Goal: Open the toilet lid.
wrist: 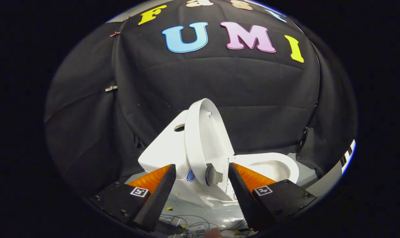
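- Nearest the camera, below the gripper (201, 172), a tangle of thin cables (183, 222) is seen lying on the pale floor (216, 211).
- At the bottom of the gripper view the two fingers are held wide apart, nothing being pinched or touched by either; a square marker (139, 191) is carried on the body behind each finger.
- Between the fingers, just ahead of the tips, the lower end of the toilet lid (203, 138) is seen, with a round grey hinge cap (211, 175) fixed at its base.
- The lid is raised, standing nearly upright and tilted slightly toward the tank; its inner face is turned toward the bowl side.
- Behind the lid, on the side of the left finger, the white tank (163, 148) is set, with a dark oval opening on its top.
- Beyond the right finger, the open bowl (276, 167) of the toilet is exposed, its rim partly hidden by that finger.
- Farthest back, the scene is closed off by the black cloth wall (220, 82) of the booth, draped in folds, with a small clip (111, 88) fastened on its left part.
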Action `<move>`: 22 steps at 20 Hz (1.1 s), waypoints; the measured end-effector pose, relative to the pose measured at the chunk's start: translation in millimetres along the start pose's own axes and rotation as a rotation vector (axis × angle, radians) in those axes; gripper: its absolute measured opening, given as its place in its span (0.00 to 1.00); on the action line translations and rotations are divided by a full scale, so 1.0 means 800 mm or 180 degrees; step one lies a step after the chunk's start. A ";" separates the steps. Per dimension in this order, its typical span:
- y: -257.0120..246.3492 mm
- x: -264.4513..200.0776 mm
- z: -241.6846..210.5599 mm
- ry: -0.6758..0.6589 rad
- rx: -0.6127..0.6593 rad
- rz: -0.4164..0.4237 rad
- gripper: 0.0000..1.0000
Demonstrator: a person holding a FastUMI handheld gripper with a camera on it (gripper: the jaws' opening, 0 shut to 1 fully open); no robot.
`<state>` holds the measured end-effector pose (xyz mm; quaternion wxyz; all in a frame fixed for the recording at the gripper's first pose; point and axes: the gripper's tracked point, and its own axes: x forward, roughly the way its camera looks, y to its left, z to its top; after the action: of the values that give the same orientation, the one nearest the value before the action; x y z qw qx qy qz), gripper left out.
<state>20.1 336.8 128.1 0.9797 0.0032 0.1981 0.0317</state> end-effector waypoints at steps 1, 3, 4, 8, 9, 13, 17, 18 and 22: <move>-0.005 -0.006 0.007 -0.0033 0.0010 0.0024 1.00; -0.019 -0.016 0.015 -0.0079 0.0061 0.0073 1.00; -0.027 -0.018 0.020 -0.0095 0.0091 0.0075 1.00; -0.065 -0.023 0.030 -0.0123 0.0197 0.0070 1.00; -0.077 -0.022 0.032 -0.0119 0.0205 0.0052 1.00; -0.130 -0.018 0.040 -0.0196 0.0185 -0.0016 1.00; -0.183 -0.017 0.048 -0.0330 0.0190 -0.0031 1.00; -0.198 -0.018 0.051 -0.0393 0.0143 -0.0051 1.00; -0.253 -0.026 0.068 -0.0807 -0.0199 -0.0092 1.00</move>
<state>34.8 134.1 182.6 0.9968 -0.0262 0.0717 0.0230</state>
